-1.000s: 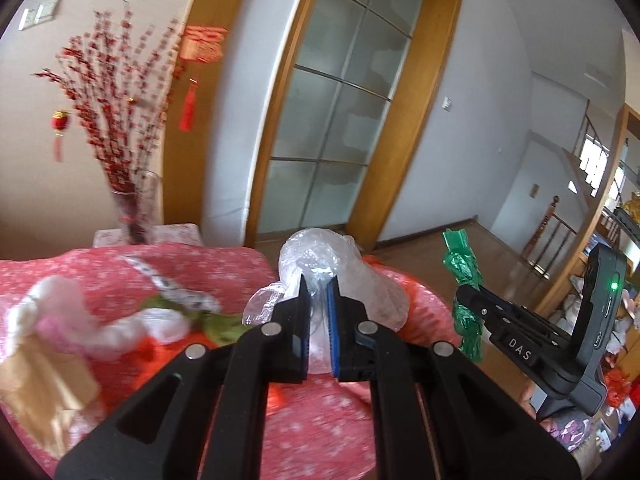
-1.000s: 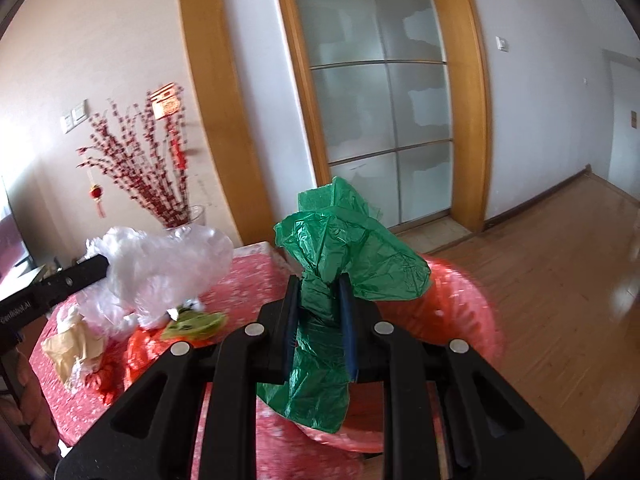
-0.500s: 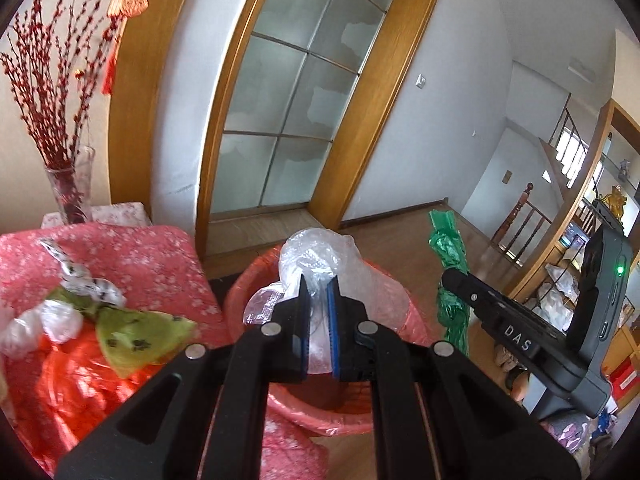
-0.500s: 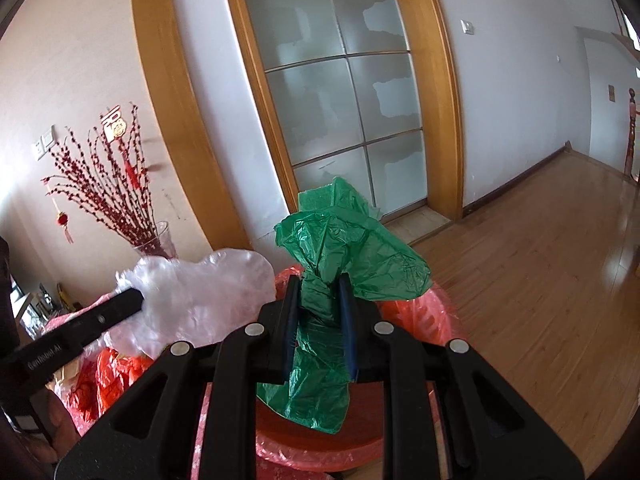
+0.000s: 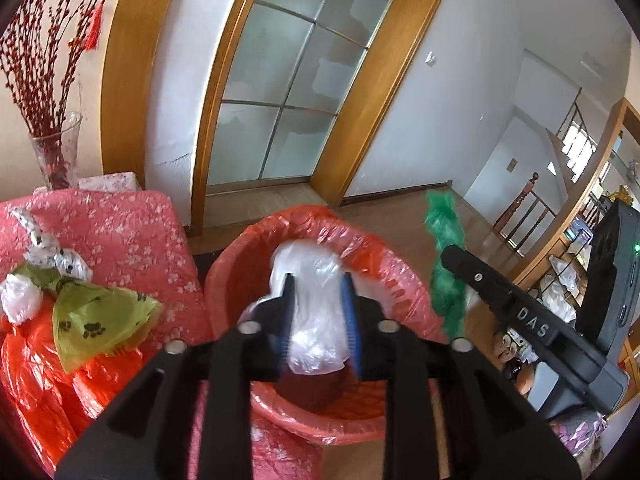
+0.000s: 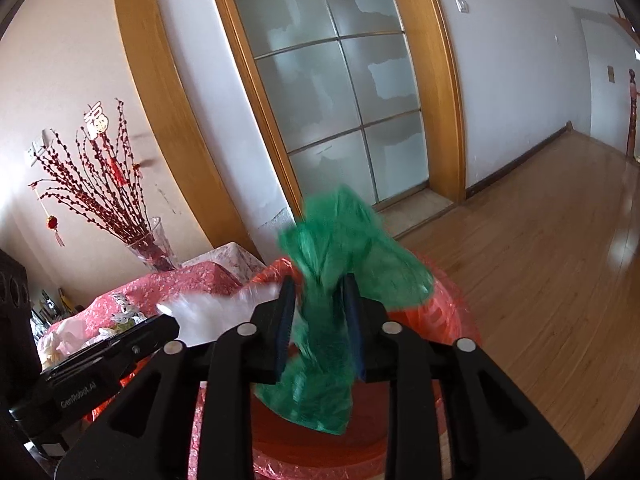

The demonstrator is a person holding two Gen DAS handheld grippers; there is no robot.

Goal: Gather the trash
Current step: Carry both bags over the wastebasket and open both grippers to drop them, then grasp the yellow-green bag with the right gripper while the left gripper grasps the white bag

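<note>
A bin lined with a red bag [image 5: 372, 268] stands on the floor beside the table; it also shows in the right wrist view [image 6: 452, 304]. My left gripper [image 5: 318, 284] is open above the bin, and a blurred clear plastic bag [image 5: 316, 320] hangs loose between its spread fingers. My right gripper [image 6: 318, 284] is open above the same bin, with a blurred green plastic bag [image 6: 340, 280] loose between its fingers. The green bag [image 5: 444, 264] and the right gripper's body show at the right of the left wrist view.
A table with a pink floral cloth [image 5: 120, 232] stands left of the bin and holds an orange bag [image 5: 36, 380], a yellow-green paw-print bag [image 5: 96, 320] and white wrappers [image 5: 20, 296]. A glass vase of red branches [image 5: 56, 152] stands behind. Wooden floor [image 6: 540, 264] lies to the right.
Both grippers have opened from shut, and the clear bag and the green bag have come loose and blur downward. Both views have tilted down over the red bin.
</note>
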